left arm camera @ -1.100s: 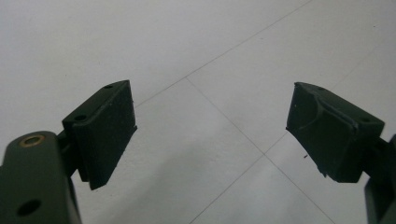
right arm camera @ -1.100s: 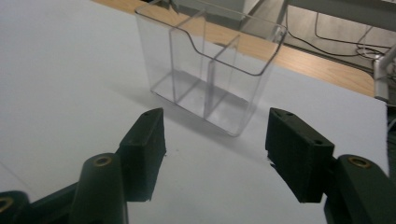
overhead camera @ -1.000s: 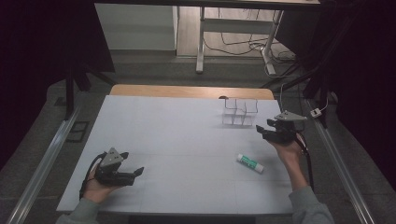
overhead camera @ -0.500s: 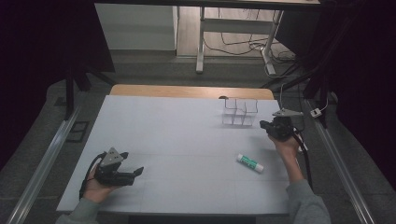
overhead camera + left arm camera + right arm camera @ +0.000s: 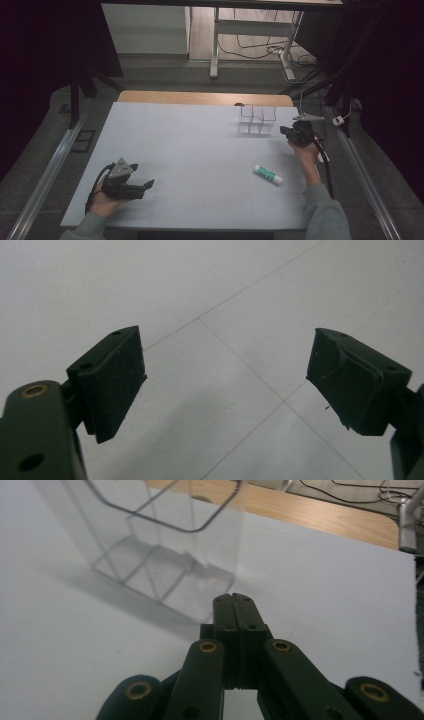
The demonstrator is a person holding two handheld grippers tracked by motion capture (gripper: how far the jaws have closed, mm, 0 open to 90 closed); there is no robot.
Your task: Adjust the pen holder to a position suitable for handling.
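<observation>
Up close in the right gripper view, the right gripper (image 5: 234,600) has its two flat, matte black fingers (image 5: 243,615) pressed fully together with nothing between them, their tips just short of a clear plastic organiser (image 5: 160,545). The organiser is thin-walled, square-cornered and split into small open-topped compartments, all of which look empty. In the high view it stands near the far right of the worktop (image 5: 190,150), a smooth, pale sheet with faint seam lines and a strip of bare wood along its far edge.

The left gripper (image 5: 225,375) has its blocky, rubbery black fingers (image 5: 112,375) spread wide apart, holding nothing, above the plain surface. In the high view it (image 5: 145,186) rests low at the near left, with a grey three-cornered plate on top.

A glue stick (image 5: 267,174), a white cylinder with a green band, lies on its side on the worktop, near the right forearm and well apart from both grippers.

Compared with a second ago, the right gripper (image 5: 285,131) has moved farther from the person, up beside the organiser (image 5: 256,120); the left gripper and glue stick have not moved.
</observation>
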